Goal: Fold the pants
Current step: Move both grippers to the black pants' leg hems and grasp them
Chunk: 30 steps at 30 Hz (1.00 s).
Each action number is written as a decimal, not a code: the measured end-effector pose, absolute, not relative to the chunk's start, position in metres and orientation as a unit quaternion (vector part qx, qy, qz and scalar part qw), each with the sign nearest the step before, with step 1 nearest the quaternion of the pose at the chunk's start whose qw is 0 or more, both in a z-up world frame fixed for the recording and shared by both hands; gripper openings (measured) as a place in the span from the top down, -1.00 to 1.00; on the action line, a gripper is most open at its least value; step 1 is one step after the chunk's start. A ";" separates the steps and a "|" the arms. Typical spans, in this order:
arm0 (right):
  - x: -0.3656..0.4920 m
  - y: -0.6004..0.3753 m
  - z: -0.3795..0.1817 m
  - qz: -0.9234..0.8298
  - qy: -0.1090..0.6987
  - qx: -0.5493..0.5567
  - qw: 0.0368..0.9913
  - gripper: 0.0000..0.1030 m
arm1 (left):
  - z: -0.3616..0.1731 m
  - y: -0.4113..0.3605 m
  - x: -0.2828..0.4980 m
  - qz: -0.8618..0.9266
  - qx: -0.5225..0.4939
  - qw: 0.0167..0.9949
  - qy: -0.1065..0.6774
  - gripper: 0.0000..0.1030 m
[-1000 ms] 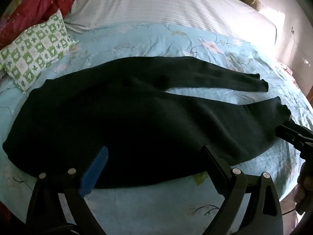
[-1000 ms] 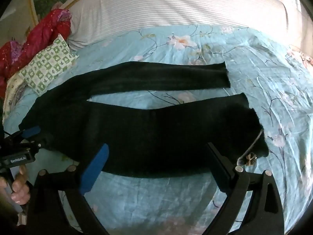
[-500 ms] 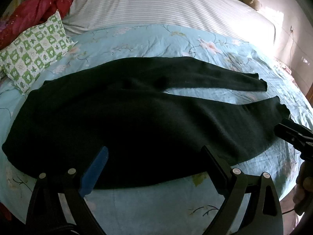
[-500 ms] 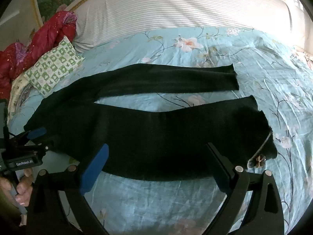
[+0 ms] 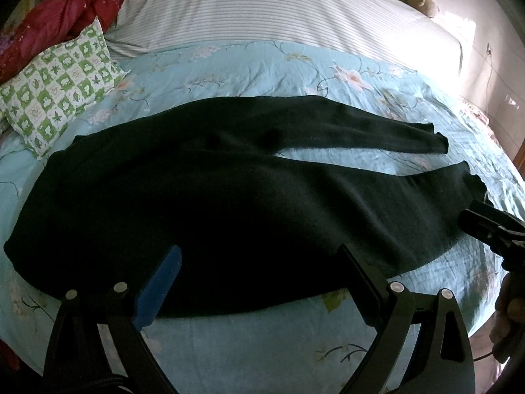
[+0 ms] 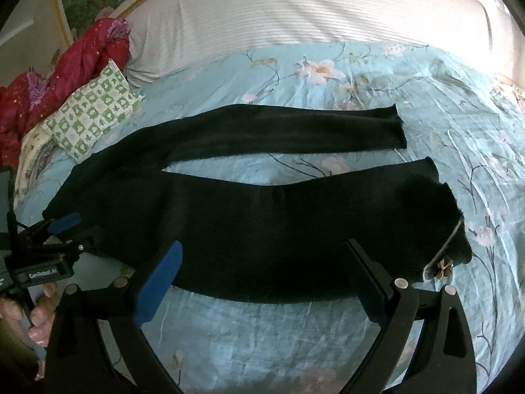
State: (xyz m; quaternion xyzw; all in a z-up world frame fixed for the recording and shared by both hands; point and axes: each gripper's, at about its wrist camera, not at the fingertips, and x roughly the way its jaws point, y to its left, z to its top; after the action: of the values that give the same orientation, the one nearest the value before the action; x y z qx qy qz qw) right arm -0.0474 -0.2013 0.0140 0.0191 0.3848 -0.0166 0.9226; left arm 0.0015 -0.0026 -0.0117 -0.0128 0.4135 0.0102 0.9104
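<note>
Here, your black pants lie flat and unfolded across the floral sheet of the bed, legs apart and no crease yet made. Your left gripper hovers near the waist end, your right gripper near the hem of the nearer leg, both with jaws wide and holding nothing. By the look of it, every fold is left to do.
</note>
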 end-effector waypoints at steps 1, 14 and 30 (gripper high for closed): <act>-0.047 -0.201 0.014 -0.017 0.385 0.020 0.923 -0.88 | -0.012 -0.003 0.002 0.010 -0.013 0.910 0.414 -0.86; -0.048 -0.200 0.014 -0.015 0.384 0.017 0.923 -0.88 | -0.010 -0.004 0.000 0.009 -0.012 0.911 0.411 -0.86; -0.050 -0.205 0.018 -0.017 0.378 0.026 0.925 -0.88 | -0.004 -0.007 0.000 -0.001 -0.006 0.913 0.409 -0.86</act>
State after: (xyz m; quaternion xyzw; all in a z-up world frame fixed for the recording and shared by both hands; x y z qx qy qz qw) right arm -0.0498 -0.2046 0.0185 0.0256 0.3781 -0.0169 0.9253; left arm -0.0005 -0.0070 -0.0042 -0.0063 0.4088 -0.0010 0.9126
